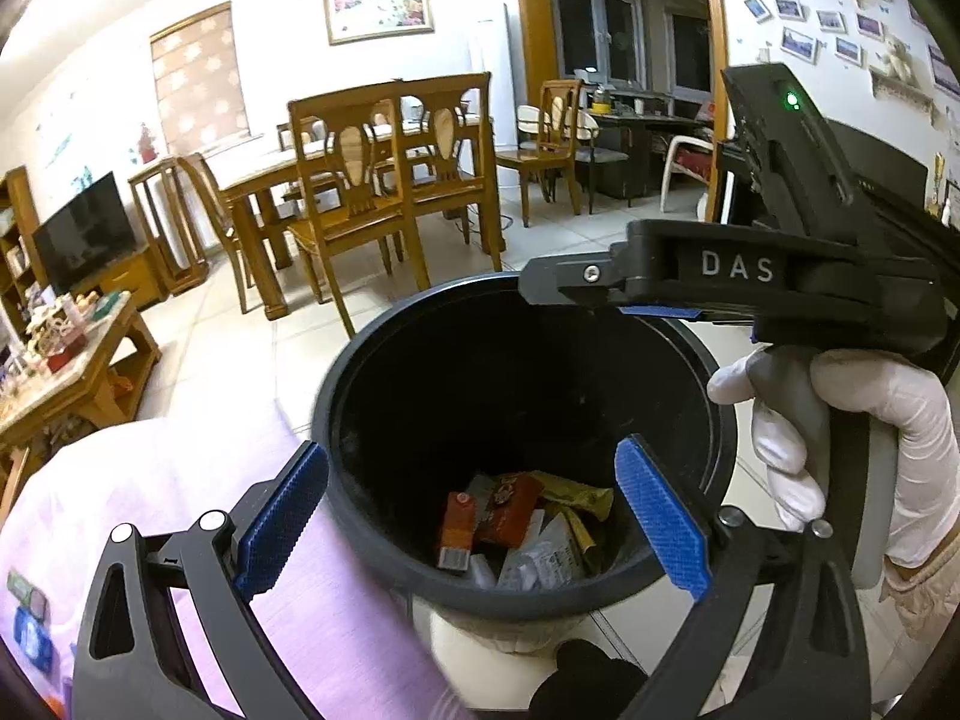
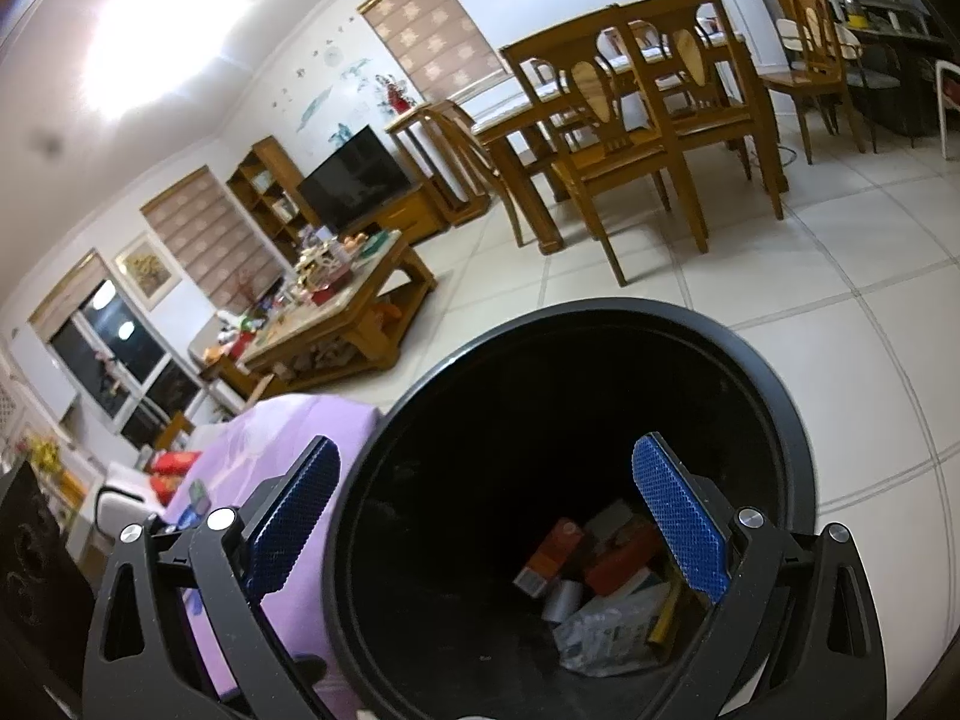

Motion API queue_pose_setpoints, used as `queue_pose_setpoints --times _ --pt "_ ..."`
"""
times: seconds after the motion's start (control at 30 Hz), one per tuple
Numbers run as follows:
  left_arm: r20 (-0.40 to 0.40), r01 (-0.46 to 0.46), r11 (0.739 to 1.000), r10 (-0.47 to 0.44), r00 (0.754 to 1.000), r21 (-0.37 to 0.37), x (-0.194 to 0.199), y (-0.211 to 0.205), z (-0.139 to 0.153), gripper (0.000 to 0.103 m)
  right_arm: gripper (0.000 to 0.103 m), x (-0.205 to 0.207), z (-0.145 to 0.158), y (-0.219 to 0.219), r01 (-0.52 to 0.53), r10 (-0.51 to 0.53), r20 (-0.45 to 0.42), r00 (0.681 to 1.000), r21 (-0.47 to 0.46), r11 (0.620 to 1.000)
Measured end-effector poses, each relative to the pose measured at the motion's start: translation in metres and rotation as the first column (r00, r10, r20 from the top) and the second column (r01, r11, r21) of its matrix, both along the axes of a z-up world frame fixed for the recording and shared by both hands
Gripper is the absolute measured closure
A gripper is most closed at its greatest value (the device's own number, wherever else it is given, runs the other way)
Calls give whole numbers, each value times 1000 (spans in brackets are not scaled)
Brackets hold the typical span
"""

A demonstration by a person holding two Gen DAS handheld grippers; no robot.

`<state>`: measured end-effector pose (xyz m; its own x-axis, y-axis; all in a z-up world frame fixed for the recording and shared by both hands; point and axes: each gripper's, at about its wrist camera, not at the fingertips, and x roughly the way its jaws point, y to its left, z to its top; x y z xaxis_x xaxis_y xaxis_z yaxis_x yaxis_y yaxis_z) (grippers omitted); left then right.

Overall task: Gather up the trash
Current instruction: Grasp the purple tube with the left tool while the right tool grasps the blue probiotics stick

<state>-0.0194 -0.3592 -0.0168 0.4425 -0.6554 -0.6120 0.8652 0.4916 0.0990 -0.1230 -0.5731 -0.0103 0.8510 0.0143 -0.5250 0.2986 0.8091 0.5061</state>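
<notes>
A black round trash bin (image 1: 420, 300) stands on the floor beside a purple-covered surface. At its bottom lies a heap of trash (image 1: 528, 522): an orange carton (image 1: 456, 525), red and yellow wrappers and pale plastic. My left gripper (image 1: 471, 459) hangs over the bin's mouth, open, with nothing between its blue pads. My right gripper (image 1: 576, 285), held by a white-gloved hand (image 1: 870, 420), reaches over the far right rim. In the right wrist view the right gripper (image 2: 486, 450) is open and empty above the bin (image 2: 600, 306) and the trash (image 2: 600, 582).
The purple cloth (image 1: 180, 480) borders the bin on the left. A cluttered wooden coffee table (image 2: 336, 306) stands beyond it. Wooden dining chairs and a table (image 1: 360, 180) are farther back on the pale tiled floor (image 2: 840, 312).
</notes>
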Motion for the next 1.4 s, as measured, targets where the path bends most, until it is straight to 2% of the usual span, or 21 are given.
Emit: queue_pose_setpoints --times 0.23,0.43,0.67,0.77,0.9,0.97,1.03,1.17,1.23,1.4 --pt "-31 -82 996 81 996 -34 19 56 7 7 6 17 15 39 -56 56 6 998 -30 998" --pt "-58 -170 984 167 984 -53 41 122 10 7 6 37 25 82 -127 128 8 992 -74 989" --pt "-47 -266 964 266 963 10 65 185 4 7 6 63 32 143 -241 243 0 970 -109 964" --pt "-73 -289 956 292 954 47 84 211 -4 8 6 71 29 162 -285 286 -8 958 -111 952" --pt "-131 -280 957 289 948 81 104 232 -15 11 6 80 28 190 -342 342 -23 940 -124 932" --pt "-167 -263 960 276 946 97 112 240 -20 25 7 82 28 199 -364 364 -29 931 -126 923" --pt "-193 -247 963 263 945 106 117 247 -26 29 7 84 28 210 -385 384 -33 923 -133 913" --pt "-183 -164 977 188 965 139 111 247 -31 39 8 89 25 227 -419 416 -45 908 -136 898" --pt "-175 -130 979 158 972 159 109 246 -34 40 8 91 23 235 -431 428 -51 902 -133 892" --pt "-186 -86 983 116 976 164 106 255 -38 47 9 97 22 250 -458 454 -64 889 -135 879"
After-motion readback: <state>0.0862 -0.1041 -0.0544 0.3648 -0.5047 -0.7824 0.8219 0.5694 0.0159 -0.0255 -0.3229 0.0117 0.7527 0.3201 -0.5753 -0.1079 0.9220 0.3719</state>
